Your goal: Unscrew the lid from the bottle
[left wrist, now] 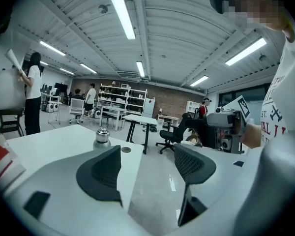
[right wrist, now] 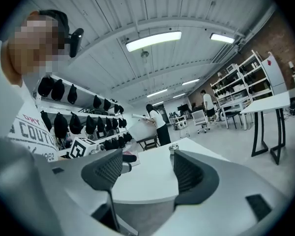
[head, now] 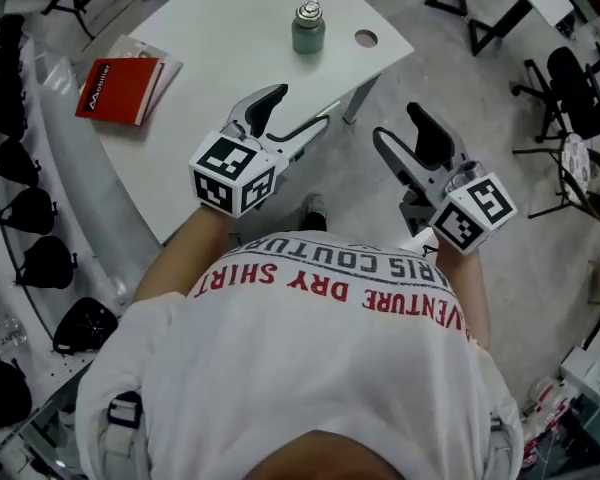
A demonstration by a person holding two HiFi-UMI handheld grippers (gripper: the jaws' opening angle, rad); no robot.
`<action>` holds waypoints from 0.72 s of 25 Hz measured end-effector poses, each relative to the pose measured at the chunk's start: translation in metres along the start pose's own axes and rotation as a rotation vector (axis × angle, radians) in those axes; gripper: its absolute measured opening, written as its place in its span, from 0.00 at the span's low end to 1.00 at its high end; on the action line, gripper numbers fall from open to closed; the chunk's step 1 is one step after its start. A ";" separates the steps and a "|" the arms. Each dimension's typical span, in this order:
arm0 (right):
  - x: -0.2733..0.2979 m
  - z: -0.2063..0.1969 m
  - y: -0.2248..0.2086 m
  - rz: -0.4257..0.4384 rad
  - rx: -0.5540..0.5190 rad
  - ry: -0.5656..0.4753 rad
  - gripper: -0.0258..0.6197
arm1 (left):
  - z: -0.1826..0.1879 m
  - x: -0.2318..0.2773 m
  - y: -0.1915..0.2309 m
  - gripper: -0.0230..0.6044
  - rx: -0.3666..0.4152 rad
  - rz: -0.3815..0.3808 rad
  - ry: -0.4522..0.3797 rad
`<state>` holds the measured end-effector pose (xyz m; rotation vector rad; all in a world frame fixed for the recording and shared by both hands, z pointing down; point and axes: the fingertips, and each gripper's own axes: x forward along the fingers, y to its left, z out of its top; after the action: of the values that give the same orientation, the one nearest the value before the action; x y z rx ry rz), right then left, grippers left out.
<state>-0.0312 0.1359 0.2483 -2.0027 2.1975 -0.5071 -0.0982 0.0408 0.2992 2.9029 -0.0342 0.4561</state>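
Observation:
A small pale-green bottle (head: 308,34) with a silver screw lid (head: 308,11) stands upright near the far edge of the white table (head: 230,38). My left gripper (head: 298,110) hovers over the table's near edge, well short of the bottle, jaws open and empty. My right gripper (head: 398,126) hangs over the floor to the right of the table, also open and empty. In the left gripper view the bottle (left wrist: 102,137) shows beyond the left jaw of the gripper (left wrist: 147,156). In the right gripper view the bottle (right wrist: 173,149) peeks out behind the right jaw of that gripper (right wrist: 146,161).
A red booklet (head: 120,88) lies on the table's left part, and a round cable hole (head: 366,38) sits right of the bottle. Black caps (head: 20,158) hang on a rack at the left. An office chair (head: 570,88) stands at the far right. A person (left wrist: 33,92) stands in the background.

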 end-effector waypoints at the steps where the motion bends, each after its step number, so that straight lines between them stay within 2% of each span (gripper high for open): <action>1: 0.009 0.000 -0.009 0.002 -0.002 0.013 0.52 | 0.000 0.010 0.009 0.58 -0.004 0.001 0.004; 8: 0.056 0.000 -0.052 0.012 -0.009 0.080 0.52 | -0.007 0.063 0.071 0.59 -0.022 0.038 0.015; 18: 0.079 -0.006 -0.074 -0.001 -0.007 0.114 0.52 | -0.036 0.115 0.135 0.60 -0.002 0.141 0.080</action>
<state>0.0279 0.0539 0.2891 -2.0262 2.2651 -0.6300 -0.0070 -0.0836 0.3944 2.8883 -0.2285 0.5957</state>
